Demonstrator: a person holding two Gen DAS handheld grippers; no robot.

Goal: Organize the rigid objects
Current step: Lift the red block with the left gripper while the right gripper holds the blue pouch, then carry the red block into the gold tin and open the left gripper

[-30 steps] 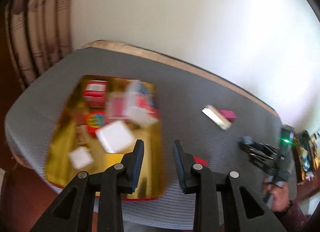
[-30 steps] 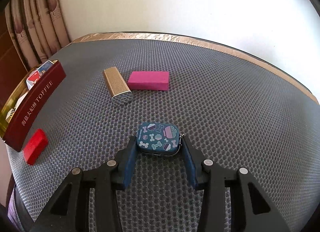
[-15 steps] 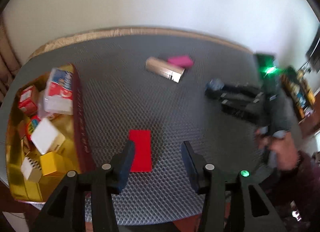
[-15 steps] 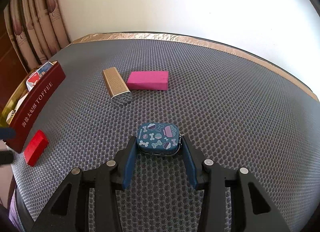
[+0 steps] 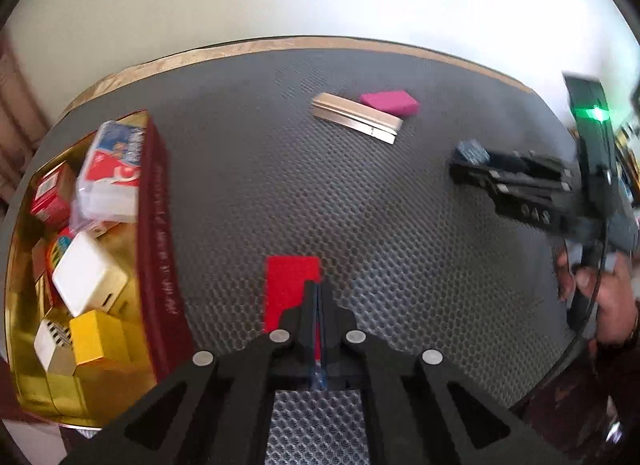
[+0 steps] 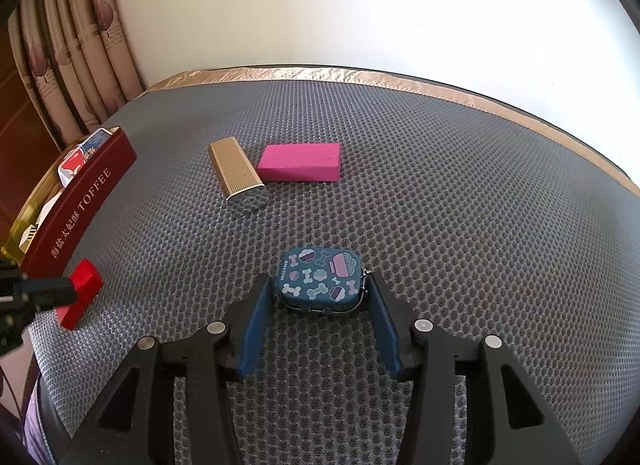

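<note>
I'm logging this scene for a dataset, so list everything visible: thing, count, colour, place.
red block: 1, red, on the mat beside the tin, under the left gripper's tips
pink block: 1, magenta, far middle of the mat
gold case: 1, gold, ribbed, just left of the pink block
patterned pouch: 1, teal with bone prints, between the right gripper's fingers
toffee tin: 1, dark red outside, gold inside, left edge, holding small boxes
mat: 1, grey honeycomb, covering the table
curtain: 1, beige, far left
left gripper: 1, black, shut
right gripper: 1, black with blue pads, open
</note>
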